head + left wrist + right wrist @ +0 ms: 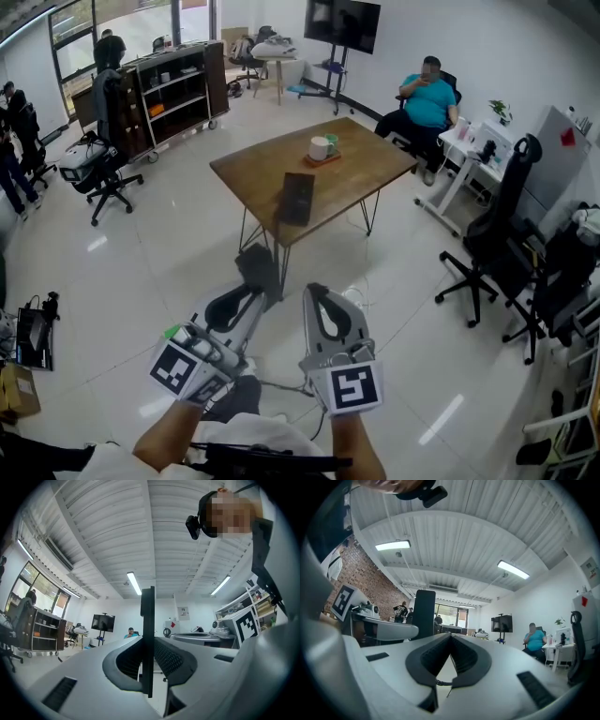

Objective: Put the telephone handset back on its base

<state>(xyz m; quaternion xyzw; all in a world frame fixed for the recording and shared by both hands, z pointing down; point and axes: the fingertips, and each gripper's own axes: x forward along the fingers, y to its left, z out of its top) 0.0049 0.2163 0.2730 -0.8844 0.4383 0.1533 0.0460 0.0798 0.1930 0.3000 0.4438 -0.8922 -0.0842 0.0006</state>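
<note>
My left gripper (254, 287) is shut on a thin black slab, the handset (257, 265), low over the floor in front of the wooden table (253, 169). In the left gripper view the handset (148, 620) stands edge-on, upright, with the pads of the left gripper (147, 641) pressed on both its faces. A black flat object (297, 199), which looks like the base, lies at the table's near edge. My right gripper (317, 290) is beside the left one. Its jaws meet at the tips with nothing between them, as the right gripper view shows (451, 637). From there the handset (423, 611) rises on the left.
A white cup on a tray (322, 148) stands further back on the table. A person in a teal shirt (429, 98) sits beyond it. Black office chairs (497, 234) stand to the right, another chair (103, 173) and a shelf trolley (173, 89) to the left. A cable (281, 386) lies on the floor.
</note>
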